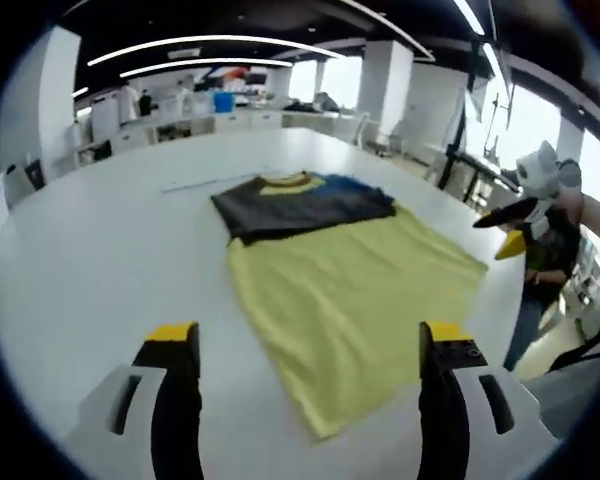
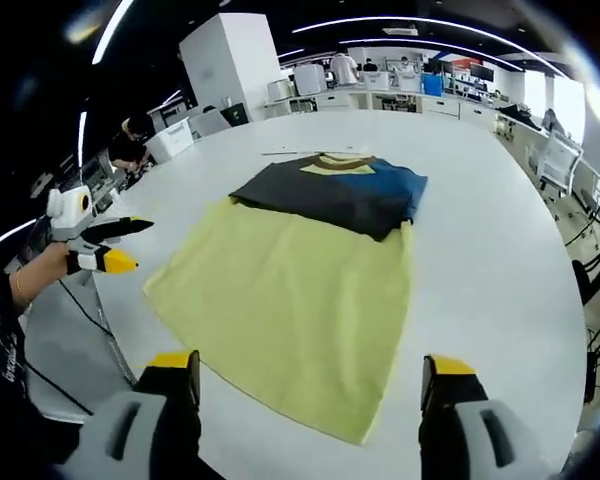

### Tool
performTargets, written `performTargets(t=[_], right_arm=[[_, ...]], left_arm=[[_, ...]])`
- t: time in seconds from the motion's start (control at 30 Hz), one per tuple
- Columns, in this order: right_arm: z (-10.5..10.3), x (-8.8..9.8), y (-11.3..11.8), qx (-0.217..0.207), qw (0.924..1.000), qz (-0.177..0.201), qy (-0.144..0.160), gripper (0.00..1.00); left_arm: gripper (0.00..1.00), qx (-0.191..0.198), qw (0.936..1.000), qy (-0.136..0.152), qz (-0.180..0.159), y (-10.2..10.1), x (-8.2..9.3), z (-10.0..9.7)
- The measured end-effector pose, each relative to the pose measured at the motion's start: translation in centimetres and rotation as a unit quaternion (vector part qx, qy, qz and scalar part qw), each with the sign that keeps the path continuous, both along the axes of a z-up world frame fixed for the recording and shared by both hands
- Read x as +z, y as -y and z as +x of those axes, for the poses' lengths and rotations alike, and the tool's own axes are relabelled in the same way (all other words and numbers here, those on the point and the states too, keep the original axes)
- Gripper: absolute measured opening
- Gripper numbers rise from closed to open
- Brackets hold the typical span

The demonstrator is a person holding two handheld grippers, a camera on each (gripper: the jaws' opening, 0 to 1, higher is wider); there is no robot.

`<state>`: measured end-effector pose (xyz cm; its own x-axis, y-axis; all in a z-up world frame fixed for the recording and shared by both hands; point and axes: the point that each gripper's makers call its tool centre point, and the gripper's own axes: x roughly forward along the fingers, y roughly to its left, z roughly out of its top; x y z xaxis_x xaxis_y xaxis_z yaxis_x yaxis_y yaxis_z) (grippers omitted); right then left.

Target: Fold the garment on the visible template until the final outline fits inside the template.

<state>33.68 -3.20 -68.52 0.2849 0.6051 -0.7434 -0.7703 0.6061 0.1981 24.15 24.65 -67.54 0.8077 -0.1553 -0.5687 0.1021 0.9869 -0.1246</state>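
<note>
A soft knit garment point(image 1: 340, 270) lies flat on a smooth white table point(image 1: 100, 250), spread as a broad slab of cloth. Its lower body is pale yellow with a matte, slightly fuzzy look; the upper part is dark charcoal grey with a blue patch at one shoulder, and the collar is trimmed in yellow. The sleeves look folded inward, so the dark part forms a compact, roughly rectangular band across the top. The yellow part fans out toward the near edge of the table, its hem running at a slant and ending in a rounded corner. In the right gripper view the garment point(image 2: 300, 290) reaches from the table's middle toward its near edge, one yellow corner lying close to the table's point(image 2: 500, 250) left edge.

The left gripper point(image 1: 310, 385) hangs above the near part of the table, its two black jaws with yellow tips standing wide apart and holding nothing; the hem lies between them in the picture. The right gripper point(image 2: 310, 395) is likewise spread wide and empty over the near hem.

A thin pale strip point(image 1: 210, 181) lies on the table beyond the collar. Whether a template outline lies under the cloth cannot be told.
</note>
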Motion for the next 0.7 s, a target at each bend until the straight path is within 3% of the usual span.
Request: performTargets(t=[0.37,0.7], right_arm=[[0.0,-2.0,1.0,0.0,0.9998,-0.02,-0.002,0.73],[-0.8,-3.2,1.8,0.015,0.9988,-0.046,0.0,0.6]], left_arm=[[0.68,0.035,0.9985,-0.042,-0.006,-0.2,-2.9,-3.4],[0.47,0.058,0.9965,-0.06,-0.005,-0.8,-4.4,-4.1]])
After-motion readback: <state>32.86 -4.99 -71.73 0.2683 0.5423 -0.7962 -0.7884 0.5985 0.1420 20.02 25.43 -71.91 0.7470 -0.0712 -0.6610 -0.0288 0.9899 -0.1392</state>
